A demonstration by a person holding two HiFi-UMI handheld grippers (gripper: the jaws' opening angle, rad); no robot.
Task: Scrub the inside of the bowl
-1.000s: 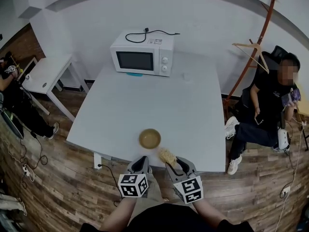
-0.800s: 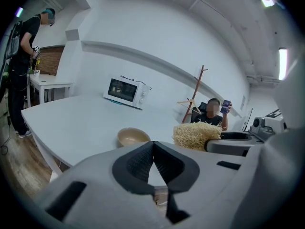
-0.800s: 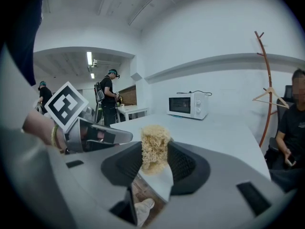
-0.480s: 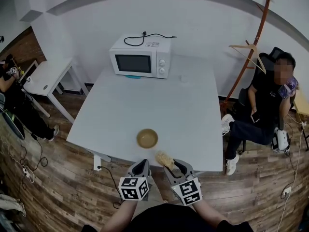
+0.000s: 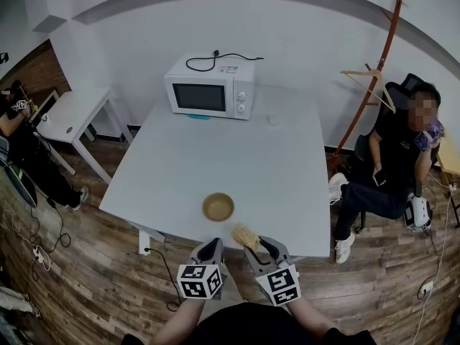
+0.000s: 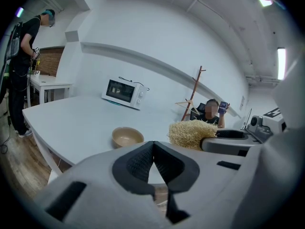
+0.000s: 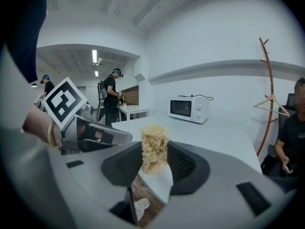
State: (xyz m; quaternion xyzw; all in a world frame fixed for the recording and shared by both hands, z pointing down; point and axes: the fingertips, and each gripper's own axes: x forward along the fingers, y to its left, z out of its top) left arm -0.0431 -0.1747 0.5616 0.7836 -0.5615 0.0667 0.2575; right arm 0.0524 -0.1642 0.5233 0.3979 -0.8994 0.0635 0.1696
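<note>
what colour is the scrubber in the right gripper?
Pale straw-yellow, a tangle of fibres: the scrubber shows best in the right gripper view.

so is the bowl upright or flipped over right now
Upright: the bowl sits on the table with its open mouth facing up, and the head view looks down into its empty hollow.

A bowl (image 5: 218, 207) sits near the counter's (image 5: 287, 171) near edge, with a microwave (image 5: 210, 87) at its far edge. Nearer than the bowl, the left tool (image 5: 213, 244) is beside the right tool (image 5: 256, 246), which has a scrub pad (image 5: 246, 233) between its jaws.
</note>
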